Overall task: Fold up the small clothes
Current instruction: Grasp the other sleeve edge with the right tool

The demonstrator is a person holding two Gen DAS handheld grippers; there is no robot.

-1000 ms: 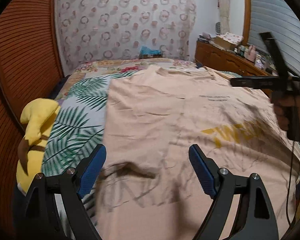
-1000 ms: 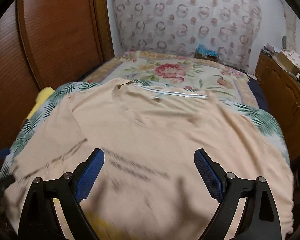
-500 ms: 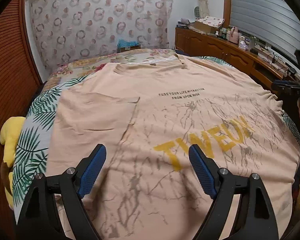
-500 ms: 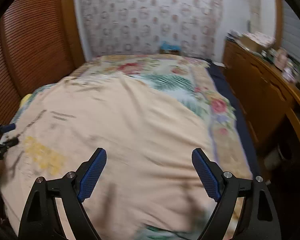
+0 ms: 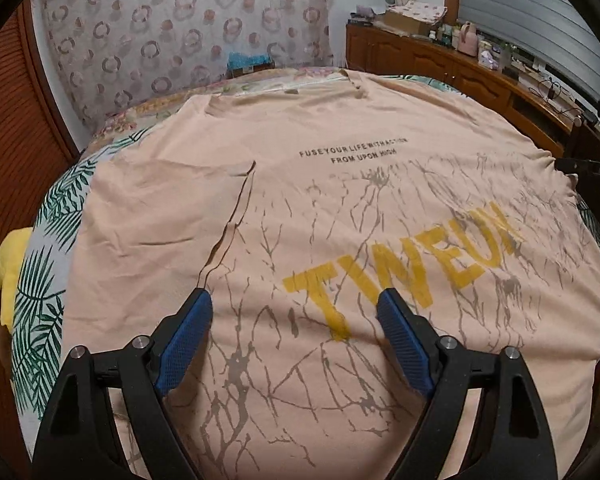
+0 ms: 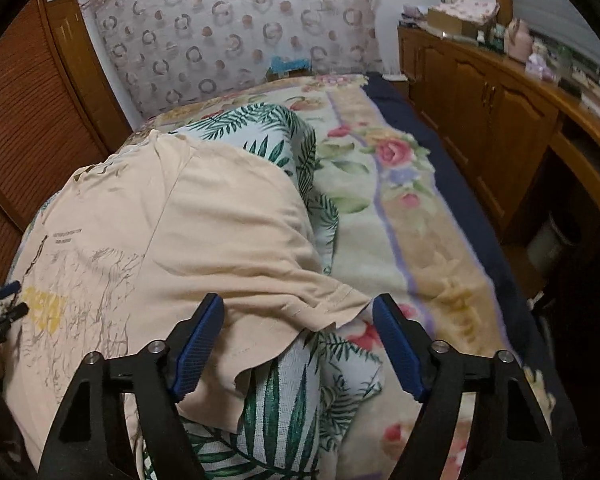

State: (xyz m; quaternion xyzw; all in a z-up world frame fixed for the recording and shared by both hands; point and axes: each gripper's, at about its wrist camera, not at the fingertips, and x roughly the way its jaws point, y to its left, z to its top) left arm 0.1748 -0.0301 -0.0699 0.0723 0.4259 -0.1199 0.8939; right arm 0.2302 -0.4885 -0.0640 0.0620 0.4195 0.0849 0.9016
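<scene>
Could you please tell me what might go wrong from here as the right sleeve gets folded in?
1. The right tongs are open around the peach printed T-shirt's sleeve hem, which lies on a ridge of the palm-leaf sheet; closing may pinch the sheet too.
2. The left tongs are open above the shirt, holding nothing, so pulling the sleeve could drag the body askew.
3. The already folded left sleeve lies loose and might shift.

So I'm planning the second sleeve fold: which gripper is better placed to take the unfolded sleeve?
Probably the right gripper: open, with the T-shirt's loose sleeve hem between its fingers. The left gripper, also open, hovers over the printed chest, no edge nearby.
</scene>
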